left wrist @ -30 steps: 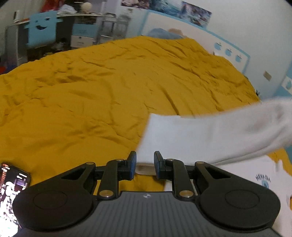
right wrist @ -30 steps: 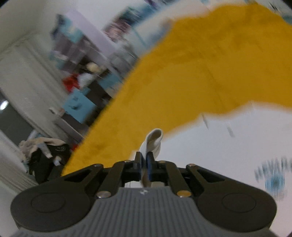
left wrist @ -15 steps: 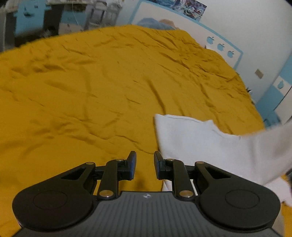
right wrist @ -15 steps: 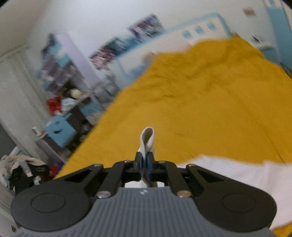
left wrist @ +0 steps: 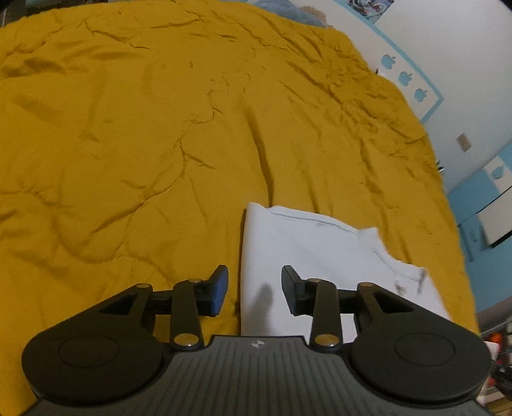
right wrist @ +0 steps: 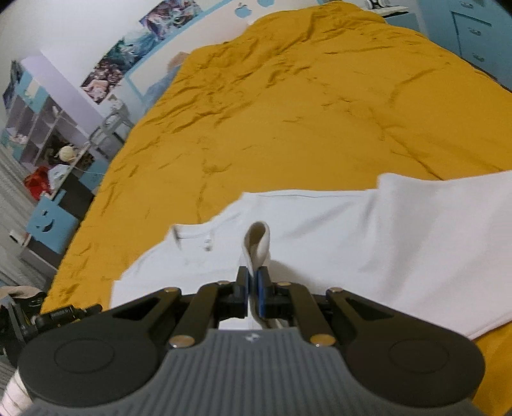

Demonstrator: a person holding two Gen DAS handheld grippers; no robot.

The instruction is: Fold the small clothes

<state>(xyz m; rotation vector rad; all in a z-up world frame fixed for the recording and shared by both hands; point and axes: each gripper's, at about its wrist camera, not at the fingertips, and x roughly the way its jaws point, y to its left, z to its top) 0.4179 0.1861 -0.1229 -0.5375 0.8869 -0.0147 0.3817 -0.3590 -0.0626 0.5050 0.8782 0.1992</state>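
A white T-shirt (left wrist: pixel 320 249) lies folded on the mustard-yellow bedspread (left wrist: pixel 160 128). In the left wrist view my left gripper (left wrist: pixel 254 288) is open and empty, hovering over the shirt's left folded edge. In the right wrist view my right gripper (right wrist: pixel 253 288) is shut on a pinched loop of the white shirt (right wrist: pixel 368 243), held just above the rest of the garment. The shirt's neckline with its label (right wrist: pixel 208 244) shows left of the pinched loop.
The yellow bedspread (right wrist: pixel 304 112) stretches far ahead in both views. A blue stool (right wrist: pixel 51 224), shelves and clutter (right wrist: pixel 48 134) stand off the bed's left side. A blue-trimmed wall (left wrist: pixel 416 89) and blue drawers (right wrist: pixel 473 28) border the right.
My left gripper has let go of the shirt edge and opened wider. My right gripper has carried its pinched part across and down, laying the shirt folded on the bed.
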